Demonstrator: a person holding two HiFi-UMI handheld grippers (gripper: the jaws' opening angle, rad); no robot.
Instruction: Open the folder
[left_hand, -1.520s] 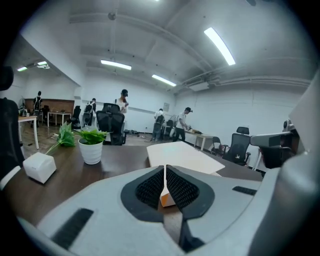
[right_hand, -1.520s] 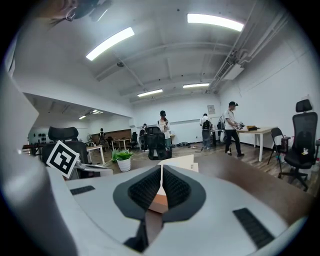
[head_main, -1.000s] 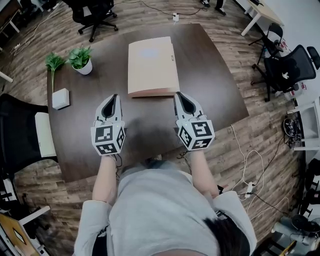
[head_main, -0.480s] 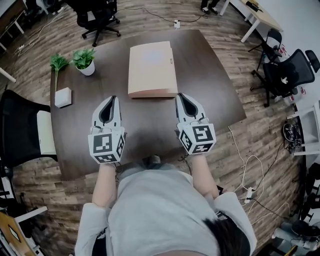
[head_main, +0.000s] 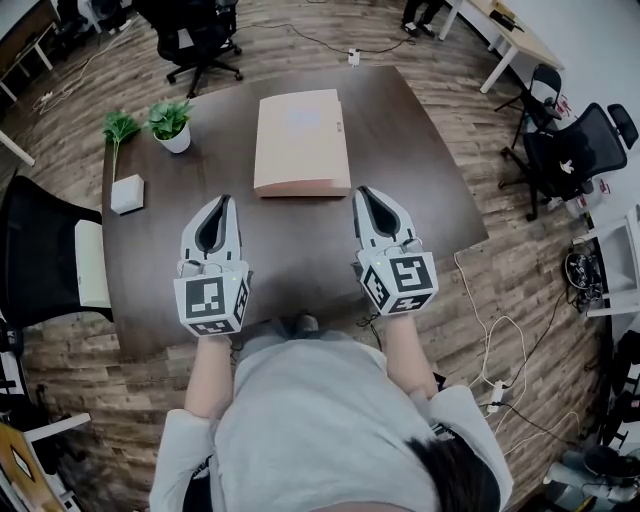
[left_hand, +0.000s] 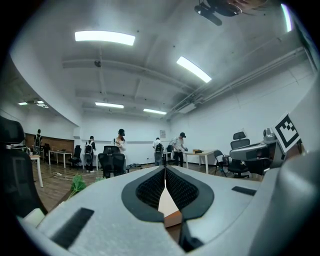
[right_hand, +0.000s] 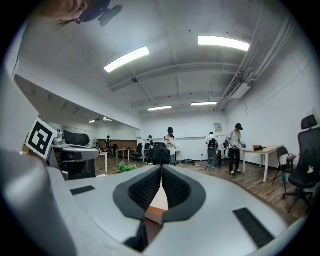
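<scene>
A tan folder (head_main: 299, 140) lies flat and closed on the dark wooden table (head_main: 420, 170), its spine edge facing me. My left gripper (head_main: 225, 199) hovers over the table, short of the folder's near left corner, jaws shut with nothing in them. My right gripper (head_main: 362, 190) is held level with it, just short of the folder's near right corner, also shut and empty. Through the narrow slit of each pair of jaws, a sliver of the folder shows in the left gripper view (left_hand: 167, 206) and in the right gripper view (right_hand: 158, 204).
Two small potted plants (head_main: 168, 122) and a white box (head_main: 127, 194) sit at the table's left side. Office chairs stand at the left (head_main: 45, 262), behind the table (head_main: 195, 38) and at the right (head_main: 570, 150). Cables (head_main: 495, 335) trail on the floor at the right.
Both grippers have drawn back slightly toward me, away from the folder. The folder has not moved and the jaws stay shut.
</scene>
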